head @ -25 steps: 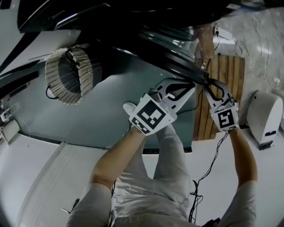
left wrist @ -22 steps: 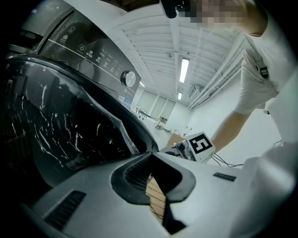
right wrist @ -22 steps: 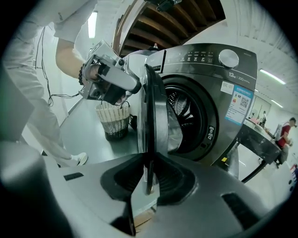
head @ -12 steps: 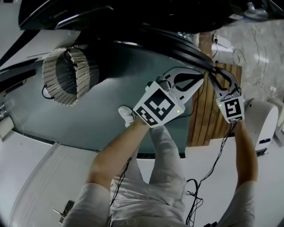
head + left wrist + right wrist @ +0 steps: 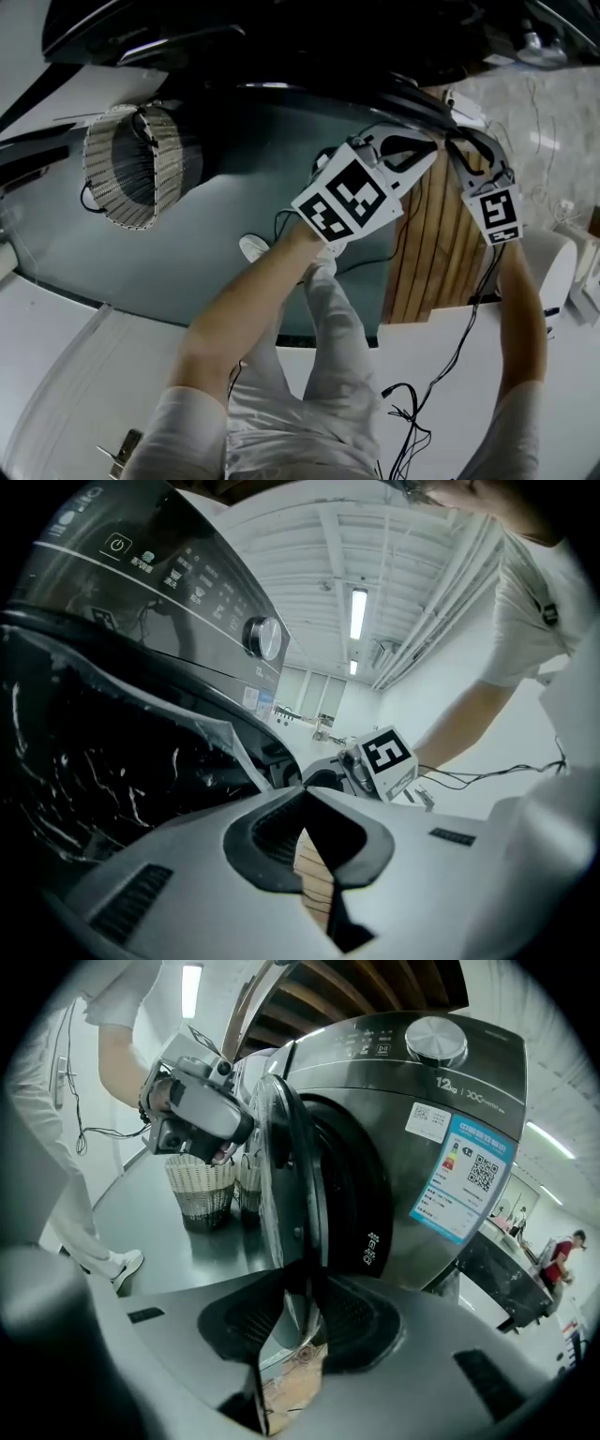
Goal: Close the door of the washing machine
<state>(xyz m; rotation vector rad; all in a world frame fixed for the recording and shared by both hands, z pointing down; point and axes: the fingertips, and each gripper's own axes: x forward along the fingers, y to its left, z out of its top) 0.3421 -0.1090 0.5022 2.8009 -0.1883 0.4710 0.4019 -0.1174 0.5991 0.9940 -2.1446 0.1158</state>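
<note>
The washing machine (image 5: 427,1101) is dark grey with a round knob (image 5: 265,637) on its panel. Its door (image 5: 281,1176) stands partly open, seen edge-on, and runs as a dark rim (image 5: 394,98) across the top of the head view. My right gripper (image 5: 298,1283) straddles the door's rim; its jaws are opening and the pads look just clear of the rim. In the head view the right gripper (image 5: 457,148) sits at the rim's right end. My left gripper (image 5: 302,794) is shut on nothing, its tips beside the door's inner face, left of the right gripper (image 5: 387,758).
A wicker basket (image 5: 141,164) stands on the grey floor left of the machine, also the basket (image 5: 202,1190) behind the door. A slatted wooden panel (image 5: 441,244), a white device (image 5: 553,267) and loose cables (image 5: 412,412) lie at the right. The person's legs and a shoe (image 5: 253,248) are below.
Both grippers have travelled right and upward in the head view, together with the door's rim. More of the wooden panel shows below them.
</note>
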